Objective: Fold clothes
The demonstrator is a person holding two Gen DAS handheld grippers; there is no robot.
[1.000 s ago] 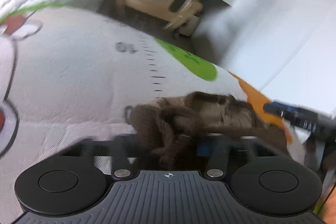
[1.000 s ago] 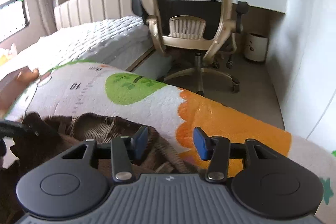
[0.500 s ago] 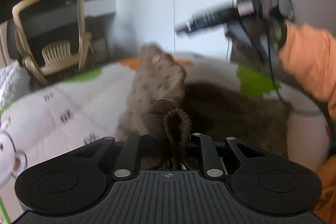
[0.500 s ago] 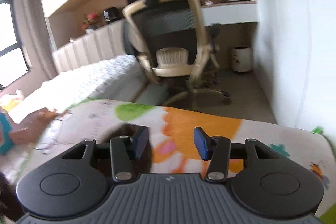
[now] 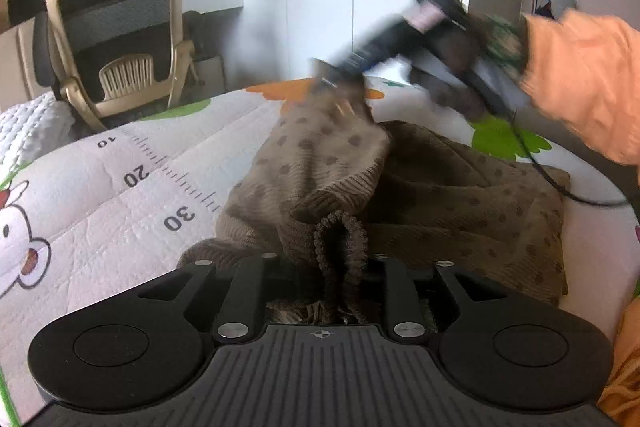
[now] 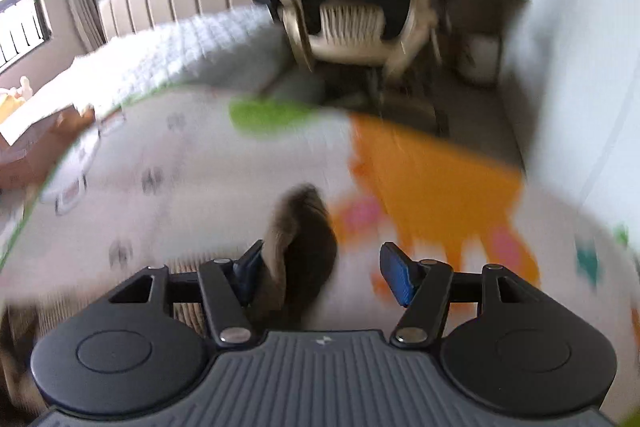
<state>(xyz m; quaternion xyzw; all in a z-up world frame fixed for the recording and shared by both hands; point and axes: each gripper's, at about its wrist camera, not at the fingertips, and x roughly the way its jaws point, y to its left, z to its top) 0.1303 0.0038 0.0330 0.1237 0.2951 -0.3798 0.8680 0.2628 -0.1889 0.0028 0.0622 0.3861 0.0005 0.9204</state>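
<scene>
- Left gripper (image 5: 340,267): clamped on a bunched ribbed edge of the sweater (image 5: 460,195); a loop of knit stands up between the fingers.
- Right gripper (image 6: 320,267): fingers spread wide, gripping nothing; a raised hump of the brown knit lies against the left pad (image 6: 250,269), well short of the right one.
- Sweater: brown knit with darker dots, lying crumpled on the mat (image 5: 120,211), one part lifted into a peak toward the far edge, the rest spread toward the mat's right edge.
- Handling, as judged: soft, light, limp; it will sag and stretch when lifted, and thick ribbing bunches. Best taken at hem, cuff or shoulder seam, where the knit is doubled.
- Hard to make out: which part is sleeve, hem or collar; how many layers lie stacked; whether any fold is made.
- Blur: the right view is smeared; in the left view the right gripper and orange sleeve (image 5: 580,75) are streaked.
- Cut off: the sweater's near edge under the left gripper body.
</scene>
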